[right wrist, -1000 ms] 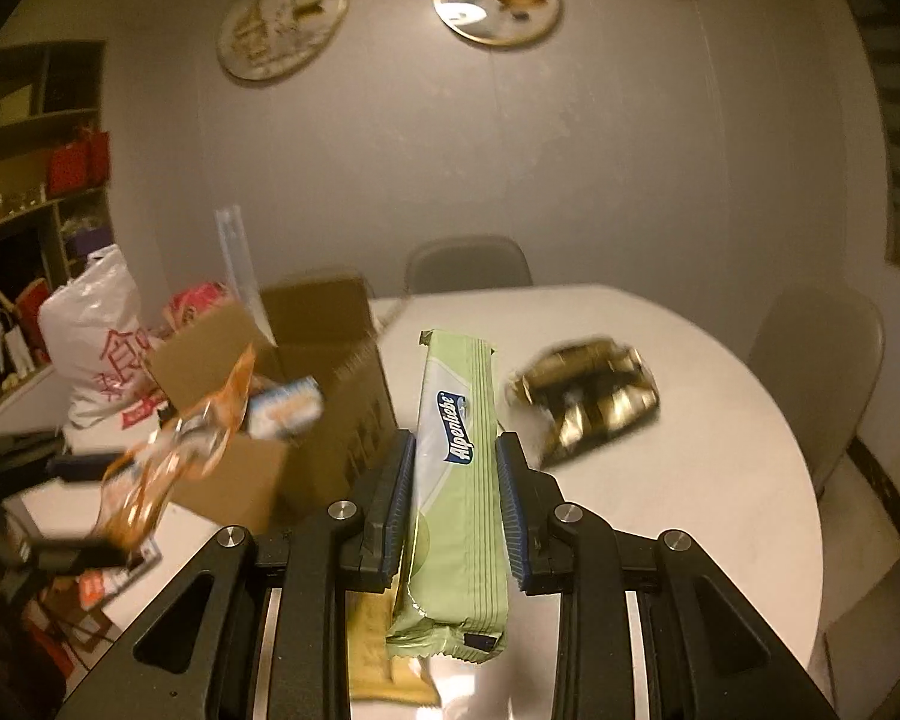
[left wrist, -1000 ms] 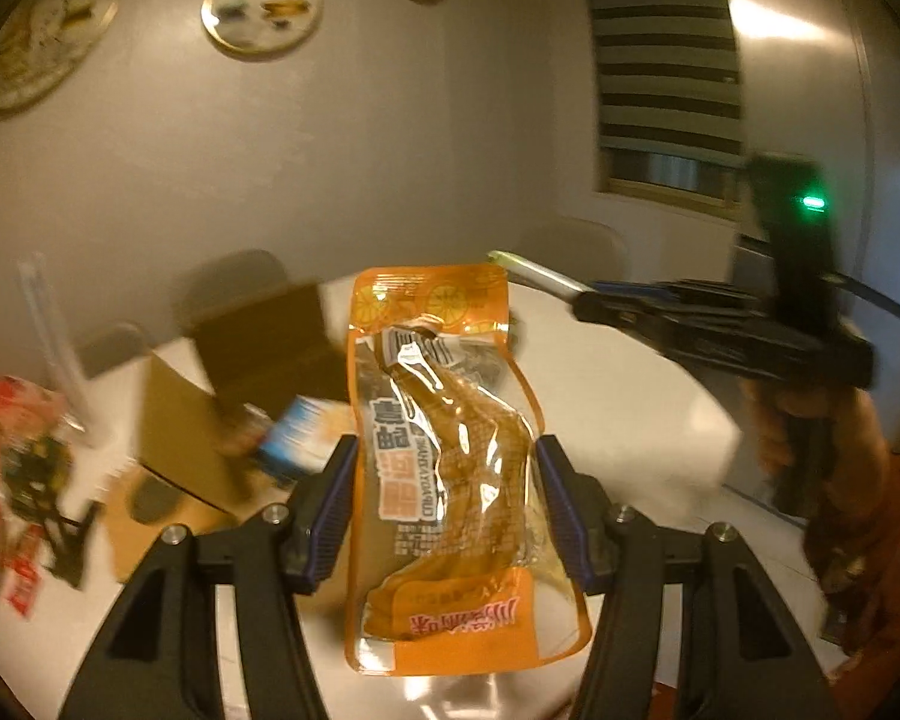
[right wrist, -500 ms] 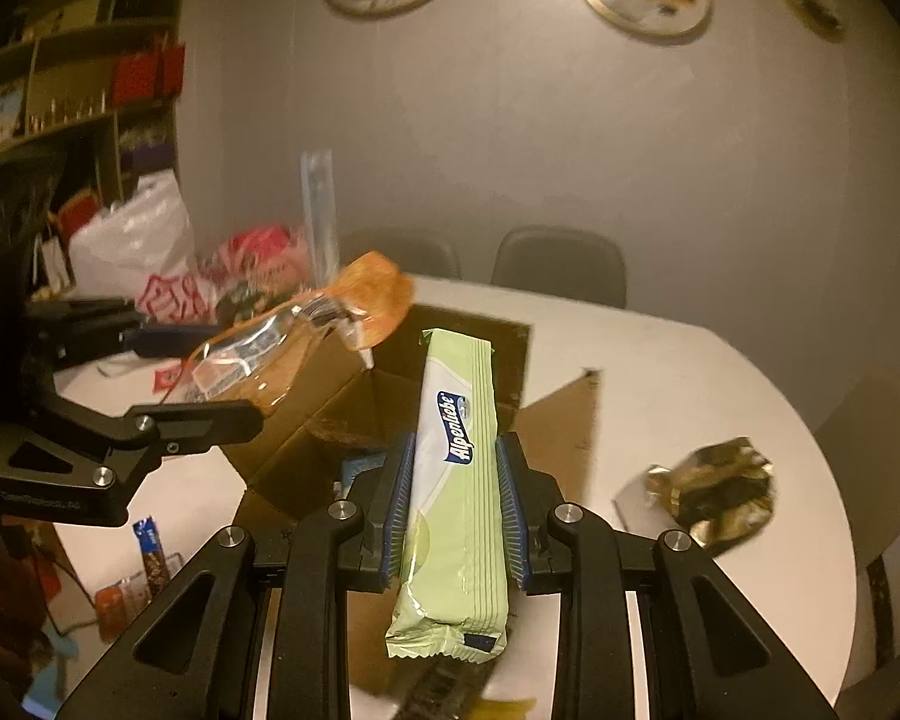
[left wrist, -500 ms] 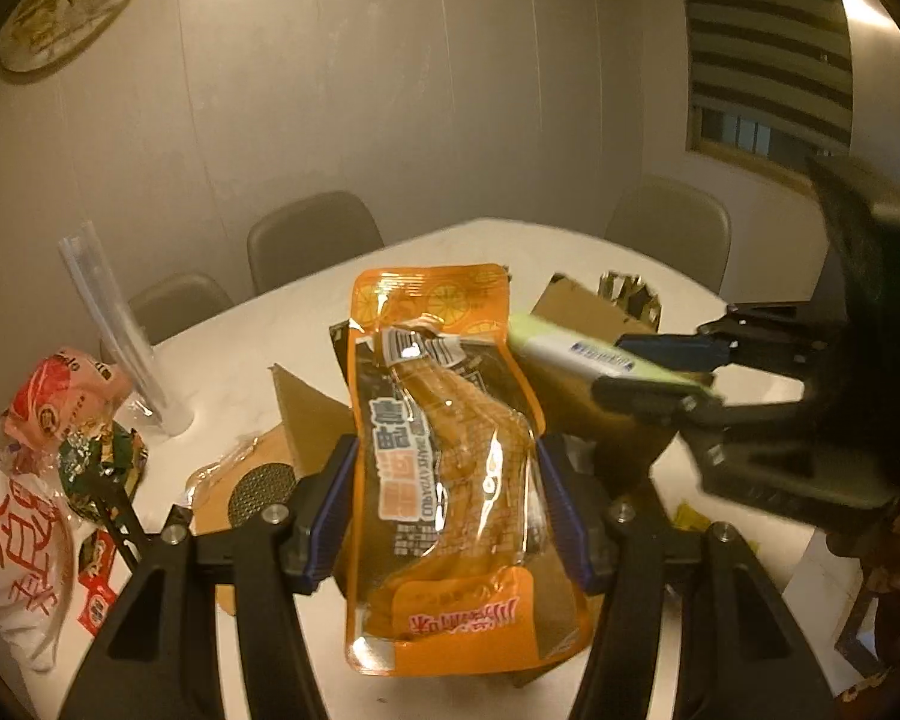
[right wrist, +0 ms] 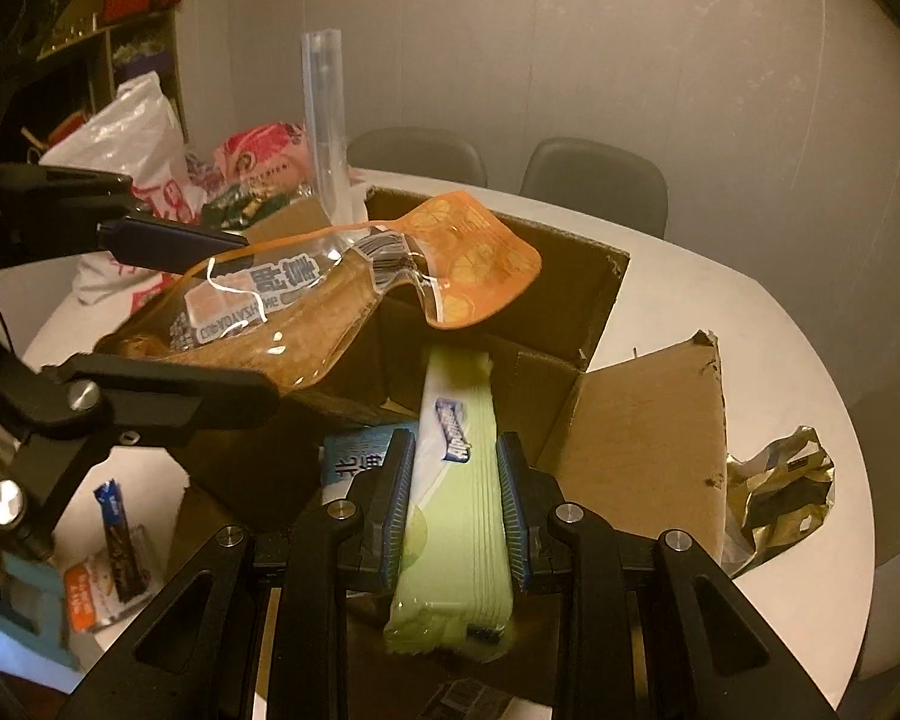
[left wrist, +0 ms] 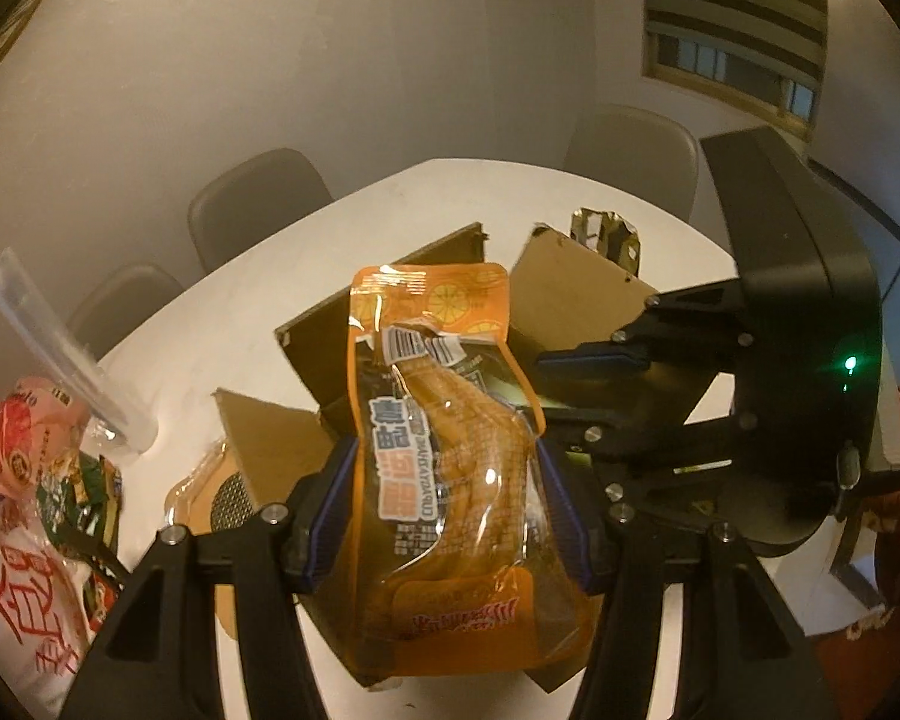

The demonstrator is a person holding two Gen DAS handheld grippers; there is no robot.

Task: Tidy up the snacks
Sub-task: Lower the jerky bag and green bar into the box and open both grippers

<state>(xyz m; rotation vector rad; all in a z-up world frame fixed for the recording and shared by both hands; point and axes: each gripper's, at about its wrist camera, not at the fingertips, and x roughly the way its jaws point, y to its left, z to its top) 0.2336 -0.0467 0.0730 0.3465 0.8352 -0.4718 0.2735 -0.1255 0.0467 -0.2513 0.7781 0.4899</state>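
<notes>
Cardboard box (right wrist: 576, 300) sits open below us. Our left gripper (left wrist: 444, 510) squeezes the orange pack (left wrist: 450, 468) and our right gripper (right wrist: 456, 498) squeezes the green pack (right wrist: 459, 480) above it. Other snacks wait outside.

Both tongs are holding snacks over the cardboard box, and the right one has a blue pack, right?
Not quite. The right tongs hold a green pack, not a blue one; the right wrist view shows it. The rest is right: the left tongs hold the orange pouch, and both are over the cardboard box.
</notes>
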